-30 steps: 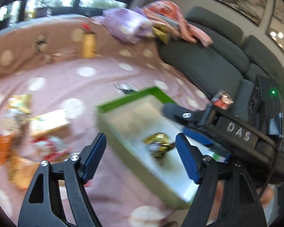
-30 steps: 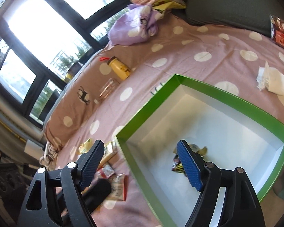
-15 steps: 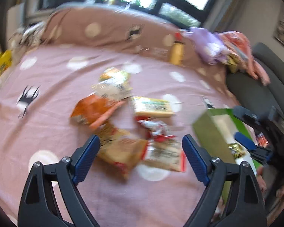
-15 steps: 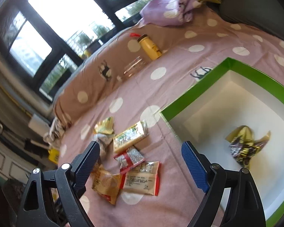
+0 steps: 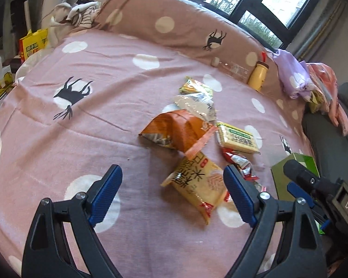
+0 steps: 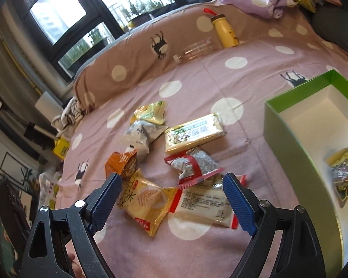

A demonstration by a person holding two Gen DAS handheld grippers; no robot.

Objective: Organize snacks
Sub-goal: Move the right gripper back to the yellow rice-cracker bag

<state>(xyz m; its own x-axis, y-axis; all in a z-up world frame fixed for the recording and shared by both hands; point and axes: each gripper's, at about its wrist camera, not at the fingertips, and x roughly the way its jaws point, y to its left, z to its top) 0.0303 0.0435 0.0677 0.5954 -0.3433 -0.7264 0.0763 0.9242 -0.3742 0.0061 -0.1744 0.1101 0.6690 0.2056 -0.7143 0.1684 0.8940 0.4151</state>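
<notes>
1. I am holding my left gripper [image 5: 172, 193] and right gripper [image 6: 171, 199] over the bed [image 5: 92, 106], jaws gaping and empty; the right's have just been widening, probably for another packet.
2. Nearest is lying a yellow cracker packet [image 6: 148, 202], flat and crinkly, beside a white-and-red packet [image 6: 205, 205].
3. Farther off, more snacks are lying scattered.
4. To the right, the green box [image 6: 290, 139] is holding one gold-wrapped snack [image 6: 344, 169].

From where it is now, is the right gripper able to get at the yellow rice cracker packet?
Probably yes: the right gripper is open, nothing held, and the yellow rice cracker packet lies uncovered just ahead between its fingers.
</notes>
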